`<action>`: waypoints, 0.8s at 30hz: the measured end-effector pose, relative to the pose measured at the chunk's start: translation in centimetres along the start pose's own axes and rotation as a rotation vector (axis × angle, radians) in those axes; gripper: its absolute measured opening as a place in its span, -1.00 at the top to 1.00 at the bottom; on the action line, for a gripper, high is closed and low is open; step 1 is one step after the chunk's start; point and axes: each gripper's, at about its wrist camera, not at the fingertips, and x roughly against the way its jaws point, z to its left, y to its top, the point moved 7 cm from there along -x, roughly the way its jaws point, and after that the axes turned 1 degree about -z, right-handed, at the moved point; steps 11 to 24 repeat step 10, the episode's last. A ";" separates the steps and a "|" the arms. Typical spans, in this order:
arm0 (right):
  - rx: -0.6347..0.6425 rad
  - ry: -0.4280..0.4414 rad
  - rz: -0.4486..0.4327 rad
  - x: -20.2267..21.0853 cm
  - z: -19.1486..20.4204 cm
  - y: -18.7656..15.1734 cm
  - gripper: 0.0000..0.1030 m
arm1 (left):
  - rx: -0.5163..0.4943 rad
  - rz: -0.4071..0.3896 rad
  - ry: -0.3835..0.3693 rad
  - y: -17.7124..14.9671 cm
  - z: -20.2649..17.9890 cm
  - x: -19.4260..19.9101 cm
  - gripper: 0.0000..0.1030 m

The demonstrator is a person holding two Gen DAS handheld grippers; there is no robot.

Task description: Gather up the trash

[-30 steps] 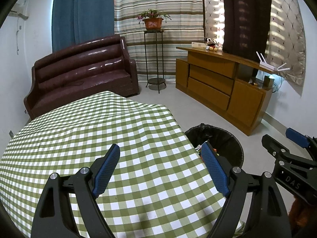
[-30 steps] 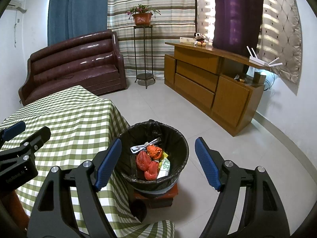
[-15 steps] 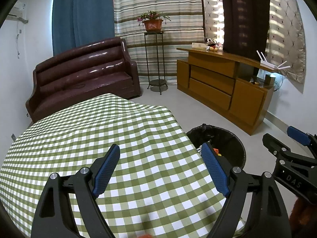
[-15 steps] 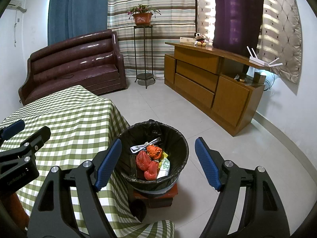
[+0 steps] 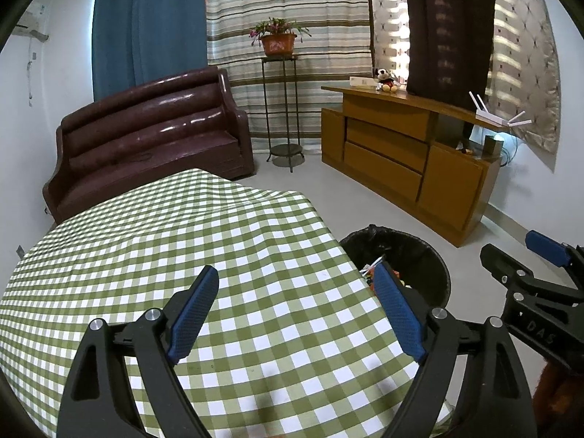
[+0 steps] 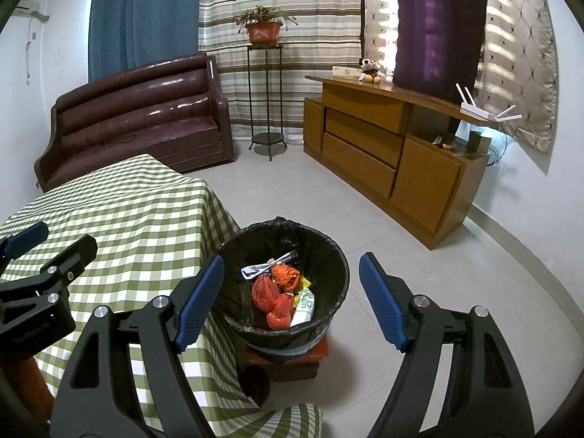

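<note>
Left gripper (image 5: pixel 297 310): jaws spread wide and empty, above the checked tablecloth (image 5: pixel 182 255).
Right gripper (image 6: pixel 290 297): jaws wide apart, empty, over the bin.
Bin (image 6: pixel 328 255): black-lined, beside the table edge.
Trash (image 6: pixel 277 292): red wrappers, papers inside the bin.
Beyond: wooden sideboard (image 6: pixel 383 153), brown sofa (image 6: pixel 138 116).

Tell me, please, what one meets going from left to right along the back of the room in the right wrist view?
Sofa → plant stand → cabinet → router.
</note>
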 end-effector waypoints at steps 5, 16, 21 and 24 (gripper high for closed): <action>0.000 0.000 0.002 -0.1 0.1 -0.1 -0.45 | 0.025 0.024 0.003 -0.2 0.6 -0.2 -0.63; 0.009 0.004 0.008 -0.5 0.8 -0.9 -0.45 | 0.047 0.059 0.002 -0.8 1.5 -0.5 -0.63; 0.009 0.004 0.008 -0.5 0.8 -0.9 -0.45 | 0.047 0.059 0.002 -0.8 1.5 -0.5 -0.63; 0.009 0.004 0.008 -0.5 0.8 -0.9 -0.45 | 0.047 0.059 0.002 -0.8 1.5 -0.5 -0.63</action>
